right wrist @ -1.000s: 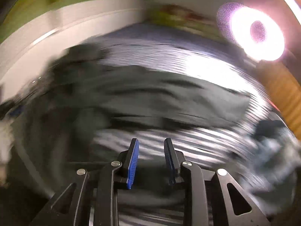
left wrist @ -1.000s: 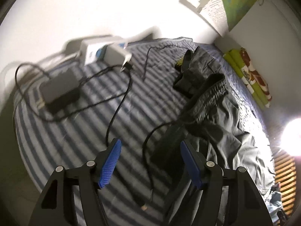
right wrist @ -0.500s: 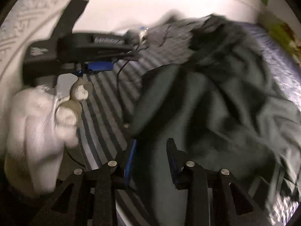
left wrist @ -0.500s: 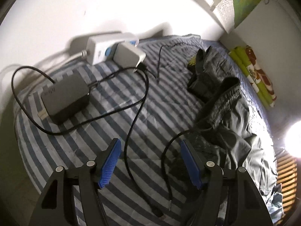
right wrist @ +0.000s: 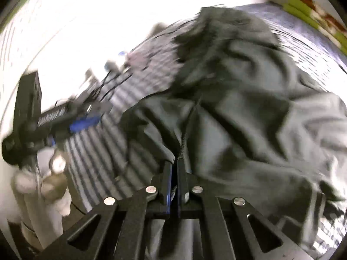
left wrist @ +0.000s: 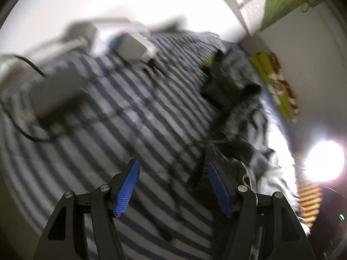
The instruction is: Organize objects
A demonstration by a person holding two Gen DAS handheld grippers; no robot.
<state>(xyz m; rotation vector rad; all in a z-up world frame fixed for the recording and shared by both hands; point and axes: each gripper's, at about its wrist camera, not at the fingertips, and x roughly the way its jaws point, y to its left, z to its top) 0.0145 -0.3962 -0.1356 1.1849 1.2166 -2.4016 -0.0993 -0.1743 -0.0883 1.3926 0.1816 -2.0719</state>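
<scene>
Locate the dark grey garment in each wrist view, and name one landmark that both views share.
Left wrist: the dark grey garment runs down the right half, from mid-frame to beside the right blue pad.
Right wrist: it fills the centre and right, its edge pinched in the right gripper.
Shared landmark: the striped bedsheet, left of the garment in both views.

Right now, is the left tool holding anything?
No. The left tool is open over the striped bedsheet, nothing between its fingers.
</scene>
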